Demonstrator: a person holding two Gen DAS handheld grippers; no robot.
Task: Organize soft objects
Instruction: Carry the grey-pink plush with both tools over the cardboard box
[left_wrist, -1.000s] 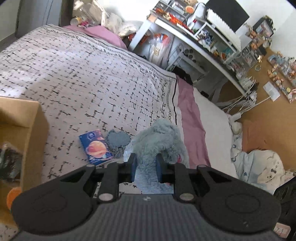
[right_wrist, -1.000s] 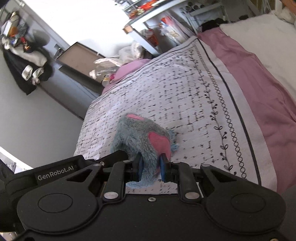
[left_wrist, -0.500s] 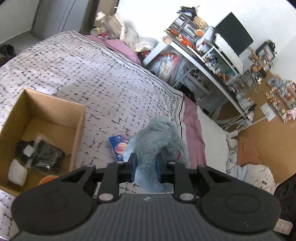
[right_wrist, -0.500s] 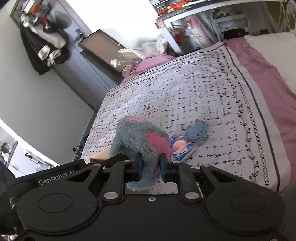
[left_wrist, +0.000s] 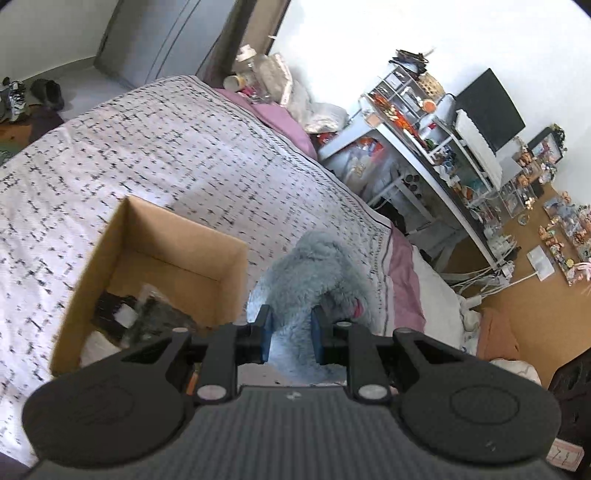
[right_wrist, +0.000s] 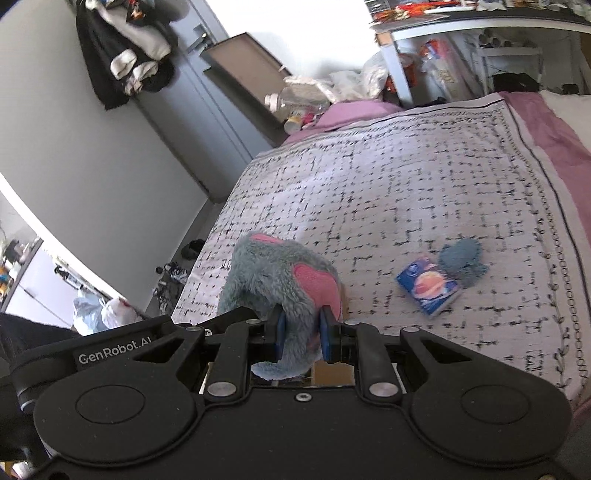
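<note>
A grey-blue furry plush toy with pink patches is held in the air by both grippers. My left gripper is shut on one end of it. My right gripper is shut on another part of the plush toy. An open cardboard box with dark items and something white inside stands on the patterned bedspread, just left of and below the toy. A small blue fuzzy object and a blue planet-print packet lie on the bedspread to the right.
A cluttered white desk with a monitor stands past the bed's far right side. A pink sheet and white bedding line the right edge. Bottles and bags crowd the bed's far end. Shoes lie on the floor.
Both grippers lifted the plush toy higher and carried it left toward the cardboard box, which has come fully into the left wrist view. The packet and fuzzy object stayed on the bed.
</note>
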